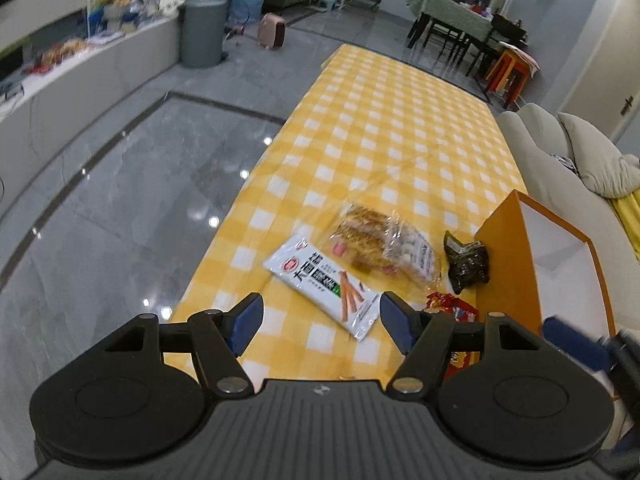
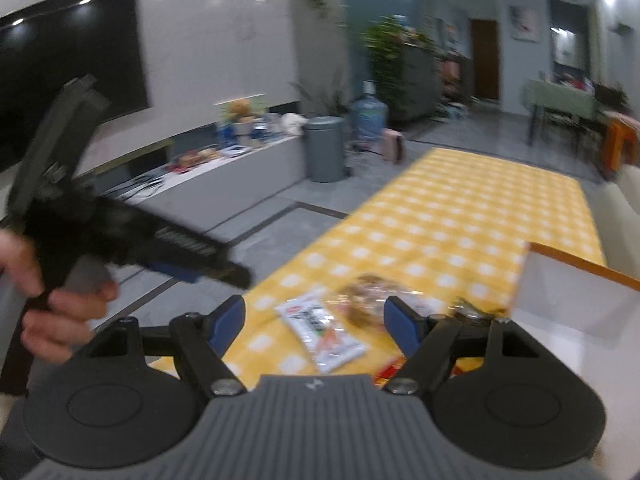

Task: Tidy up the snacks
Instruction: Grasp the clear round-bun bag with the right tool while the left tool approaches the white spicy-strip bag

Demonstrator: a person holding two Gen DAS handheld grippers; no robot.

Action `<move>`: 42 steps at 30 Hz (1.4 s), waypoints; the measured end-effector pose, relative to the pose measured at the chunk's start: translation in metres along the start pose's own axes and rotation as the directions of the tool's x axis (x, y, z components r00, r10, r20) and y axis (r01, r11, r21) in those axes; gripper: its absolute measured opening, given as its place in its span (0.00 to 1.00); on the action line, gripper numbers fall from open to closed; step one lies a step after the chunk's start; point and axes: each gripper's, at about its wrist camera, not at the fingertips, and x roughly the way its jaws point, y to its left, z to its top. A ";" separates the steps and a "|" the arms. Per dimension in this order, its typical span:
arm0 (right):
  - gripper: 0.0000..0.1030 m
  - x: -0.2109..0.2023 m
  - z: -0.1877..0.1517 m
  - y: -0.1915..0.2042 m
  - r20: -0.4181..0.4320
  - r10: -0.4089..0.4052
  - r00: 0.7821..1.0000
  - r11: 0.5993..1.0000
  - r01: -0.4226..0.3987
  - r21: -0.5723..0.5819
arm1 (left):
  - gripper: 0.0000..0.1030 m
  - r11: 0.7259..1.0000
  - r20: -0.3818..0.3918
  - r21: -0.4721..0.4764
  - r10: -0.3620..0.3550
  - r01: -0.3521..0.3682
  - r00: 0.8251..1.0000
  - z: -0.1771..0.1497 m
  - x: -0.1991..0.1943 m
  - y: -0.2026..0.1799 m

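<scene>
Left fingers [image 1: 248, 322] apart, empty, white packet [image 1: 324, 280] ahead, orange box [image 1: 508, 264] beside

left gripper [image 1: 322, 322], blue-padded jaws apart and empty, above the near end of a table under a yellow-and-white checked cloth [image 1: 384, 132]. on the cloth: a white snack packet printed with orange sticks [image 1: 320, 284]; just beyond it, touching, a clear bag of golden-brown snacks [image 1: 380, 240]; a dark crinkled packet [image 1: 466, 260] beside an orange box with white interior [image 1: 508, 252]; a red wrapper [image 1: 454, 306] partly hidden behind the gripper.
</scene>
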 end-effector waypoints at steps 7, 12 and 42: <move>0.75 0.036 -0.037 0.031 0.021 0.124 0.992 0.987 -0.121 -0.103 | 0.76 0.999 -0.053 -0.034 0.006 -0.008 0.999 -0.004 0.016 0.017; 0.83 0.064 -0.069 0.035 0.002 0.128 0.992 0.987 -0.127 -0.103 | 0.76 0.999 -0.082 -0.041 -0.013 0.009 0.997 -0.007 0.026 0.026; 0.49 0.148 -0.132 0.027 -0.080 0.057 0.995 0.983 -0.070 -0.171 | 0.76 1.000 -0.227 0.004 0.000 0.001 0.974 -0.016 0.066 0.032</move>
